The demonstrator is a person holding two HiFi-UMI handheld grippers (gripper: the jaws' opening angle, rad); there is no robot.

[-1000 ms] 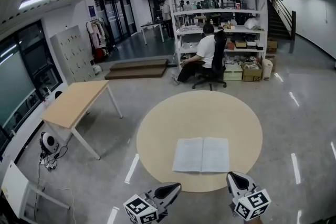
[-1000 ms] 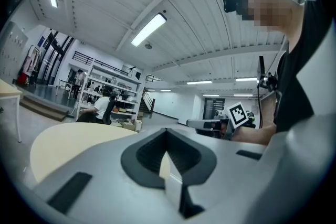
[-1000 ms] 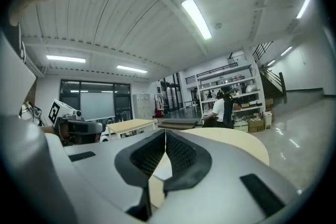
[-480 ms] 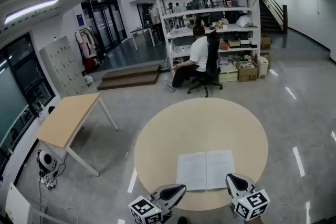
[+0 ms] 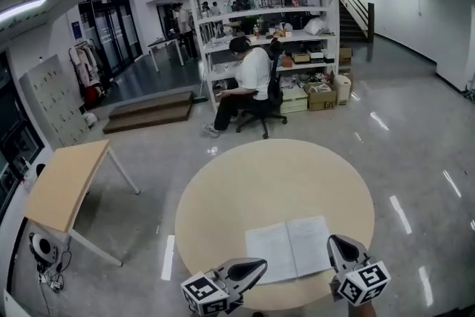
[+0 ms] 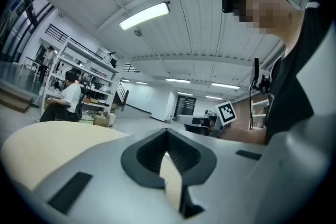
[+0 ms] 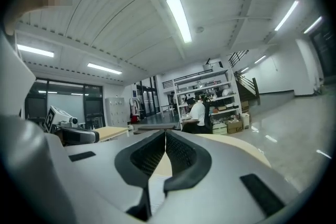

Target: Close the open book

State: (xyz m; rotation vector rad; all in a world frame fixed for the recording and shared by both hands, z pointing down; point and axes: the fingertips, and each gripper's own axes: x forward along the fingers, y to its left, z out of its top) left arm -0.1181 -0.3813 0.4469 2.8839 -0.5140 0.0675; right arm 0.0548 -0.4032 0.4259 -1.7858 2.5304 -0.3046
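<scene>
- Open white paper book lies flat on the near part of the round beige wooden table, both pages facing up. It sits just ahead of the fingertips of both grippers and between them.
- Left gripper has its fingers clenched together with nothing in them, and it points level across the table edge, near the left page.
- Right gripper is also clenched and empty, and its tips are just beside the near corner of the right page.
- I judge that both tools are held low and level on either side of the book so that one closed tip can slide under a page edge and turn that half over the other. No page is lifted yet.
- Head view alone shows the whole book and on which side of it each tool stands.
- Each gripper view alone shows the dark ribbed pads meeting at the tip. In the left gripper view the book itself is not seen, only the table surface and the other tool's black-and-white marker cube.
</scene>
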